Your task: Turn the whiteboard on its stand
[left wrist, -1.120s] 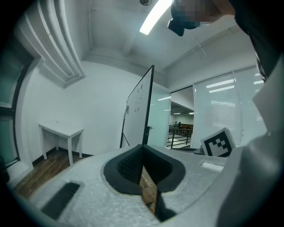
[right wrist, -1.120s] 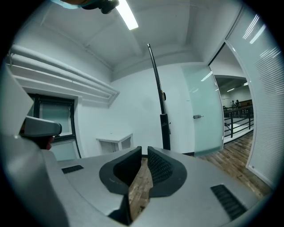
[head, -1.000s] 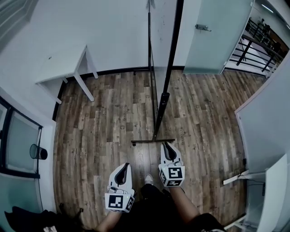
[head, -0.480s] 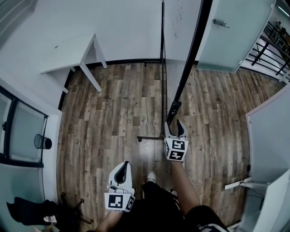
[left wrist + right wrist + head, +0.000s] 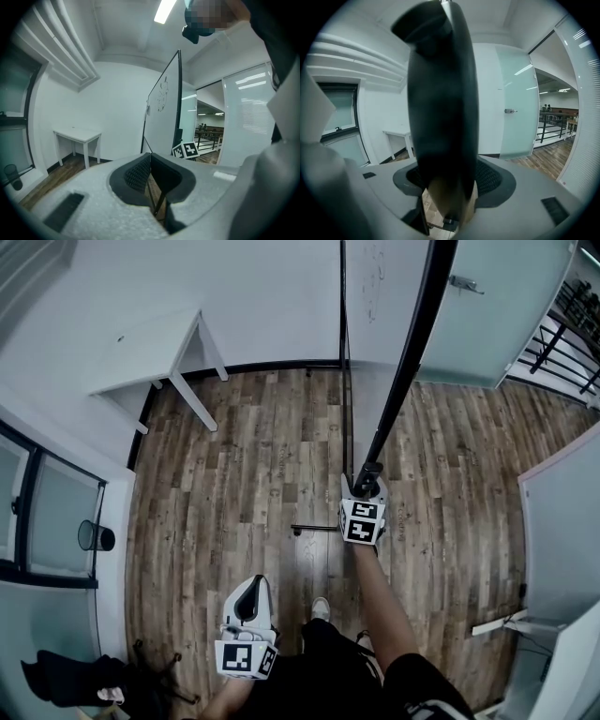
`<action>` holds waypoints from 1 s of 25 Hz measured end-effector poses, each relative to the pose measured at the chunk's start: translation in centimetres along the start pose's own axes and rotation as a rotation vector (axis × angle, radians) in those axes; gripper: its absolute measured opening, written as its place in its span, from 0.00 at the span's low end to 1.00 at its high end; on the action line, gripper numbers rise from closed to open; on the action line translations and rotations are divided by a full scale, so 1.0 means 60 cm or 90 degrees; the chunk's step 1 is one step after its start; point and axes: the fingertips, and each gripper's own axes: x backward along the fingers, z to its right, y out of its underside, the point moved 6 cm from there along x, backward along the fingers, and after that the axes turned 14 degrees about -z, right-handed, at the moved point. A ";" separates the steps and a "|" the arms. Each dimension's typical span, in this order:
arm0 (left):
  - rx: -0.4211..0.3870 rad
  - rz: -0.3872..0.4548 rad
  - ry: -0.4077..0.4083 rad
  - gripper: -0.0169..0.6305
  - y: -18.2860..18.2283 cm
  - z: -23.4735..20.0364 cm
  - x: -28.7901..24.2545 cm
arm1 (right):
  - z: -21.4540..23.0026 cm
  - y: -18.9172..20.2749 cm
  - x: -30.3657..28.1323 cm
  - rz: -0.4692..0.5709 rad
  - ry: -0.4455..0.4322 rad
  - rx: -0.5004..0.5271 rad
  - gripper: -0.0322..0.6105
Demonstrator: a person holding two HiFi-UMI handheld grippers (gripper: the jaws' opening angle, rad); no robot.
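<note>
- My right gripper (image 5: 364, 491) is stretched out ahead of me on a straight arm. Its jaws are opening, with the whiteboard's black frame edge (image 5: 405, 381) standing between them.
- In the right gripper view that dark edge rises from between the pads and fills the middle. Ribbed pad shows on both sides of it, so I'm not clamping it.
- My left gripper (image 5: 251, 585) hangs low by my body with its jaws together and nothing between them.
- The whiteboard (image 5: 382, 296) stands edge-on in front of me (I see it as a narrow white strip). Its black edge slants down to end right at my right gripper.
- The thin pole of the stand (image 5: 344, 381) runs just left of the board, and the stand's foot bar (image 5: 315, 528) lies on the wood floor (image 5: 244, 474) just left of my right gripper.
- A white table (image 5: 155, 362) stands against the wall well to the left, and a frosted glass door (image 5: 497, 315) is off to the right.
- A second ago both grippers were near my legs, and the right one had its jaws together short of the foot bar. Since then it has gone forward to the frame edge, while the left has barely moved.
- The board also sits closer and higher in my head view than it did then.
</note>
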 end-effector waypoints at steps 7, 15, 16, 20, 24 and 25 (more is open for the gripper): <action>0.004 0.003 -0.008 0.05 0.002 -0.011 0.000 | -0.003 -0.009 -0.015 -0.002 0.022 0.004 0.29; 0.005 0.011 -0.010 0.05 0.013 -0.012 0.032 | -0.010 0.006 0.005 0.000 0.046 0.014 0.26; 0.006 0.012 -0.011 0.05 0.016 -0.013 0.039 | -0.010 0.012 0.011 0.002 0.050 0.014 0.26; 0.015 0.012 -0.014 0.05 0.029 -0.022 0.063 | -0.014 0.033 0.038 0.010 0.052 0.022 0.25; 0.016 0.022 -0.007 0.05 0.034 -0.023 0.091 | -0.037 0.055 0.070 0.012 0.053 0.025 0.25; 0.016 0.025 -0.004 0.05 0.035 -0.022 0.099 | -0.041 0.062 0.079 0.013 0.056 0.023 0.25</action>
